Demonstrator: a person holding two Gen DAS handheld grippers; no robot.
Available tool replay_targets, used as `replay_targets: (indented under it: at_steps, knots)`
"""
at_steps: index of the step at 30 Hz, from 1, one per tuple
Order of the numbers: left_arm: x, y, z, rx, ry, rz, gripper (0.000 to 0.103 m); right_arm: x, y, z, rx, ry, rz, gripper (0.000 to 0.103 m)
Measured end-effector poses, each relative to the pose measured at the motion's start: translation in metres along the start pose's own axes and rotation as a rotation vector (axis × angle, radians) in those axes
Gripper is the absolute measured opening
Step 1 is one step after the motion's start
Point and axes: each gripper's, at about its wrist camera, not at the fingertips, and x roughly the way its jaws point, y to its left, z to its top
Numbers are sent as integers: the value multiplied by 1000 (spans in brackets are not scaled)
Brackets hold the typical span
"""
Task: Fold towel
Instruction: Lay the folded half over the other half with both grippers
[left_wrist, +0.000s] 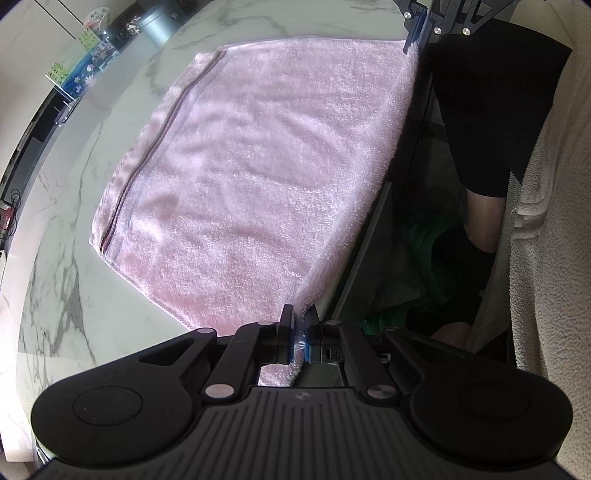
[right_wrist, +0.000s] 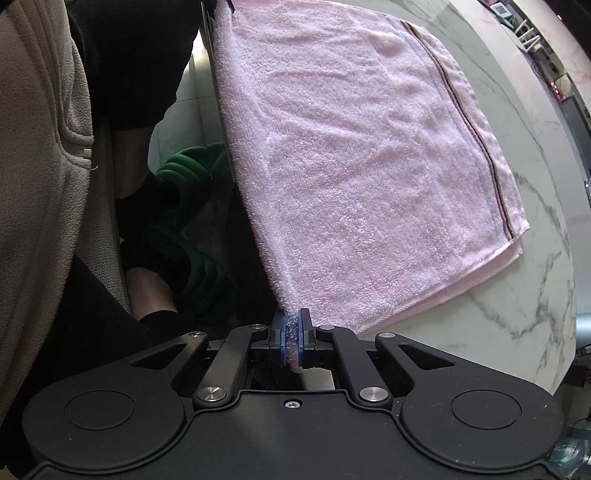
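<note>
Two black grippers are seen clamped on the near corners of a pink towel (left_wrist: 258, 177), which lies folded on a white marble-patterned table (left_wrist: 55, 295) and fills the middle of both frames. In the left wrist view, the left gripper (left_wrist: 300, 332) sits at the bottom centre, its blue-padded jaws drawn narrow with the towel's fringed corner pinched between them. The right gripper (left_wrist: 415, 35) is visible at the top right of that frame, its jaws closed on the towel's other near corner. In the right wrist view, the right gripper (right_wrist: 291, 341) is shown at the bottom centre, and towel pile is squeezed between its blue pads (right_wrist: 283, 341). The towel's gripped edge runs along the table's edge, just over it. A dark stripe (right_wrist: 476, 122) is carried along the towel's far hem, at the upper right of the right wrist frame, and a lower layer is seen peeking out beneath the top one at the right. A beige fleece garment (right_wrist: 37, 129) and green slippers (right_wrist: 188, 173) are visible at the left of that frame.
</note>
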Motion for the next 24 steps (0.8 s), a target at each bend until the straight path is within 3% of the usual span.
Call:
replay_targets:
  at_steps: [14, 24]
  knots:
    - [-35, 62, 29, 18, -27, 46, 4, -49, -56, 14, -8, -45, -43, 3]
    - [-33, 122, 69, 88, -24, 132, 4, -72, -130, 37, -24, -37, -86, 3]
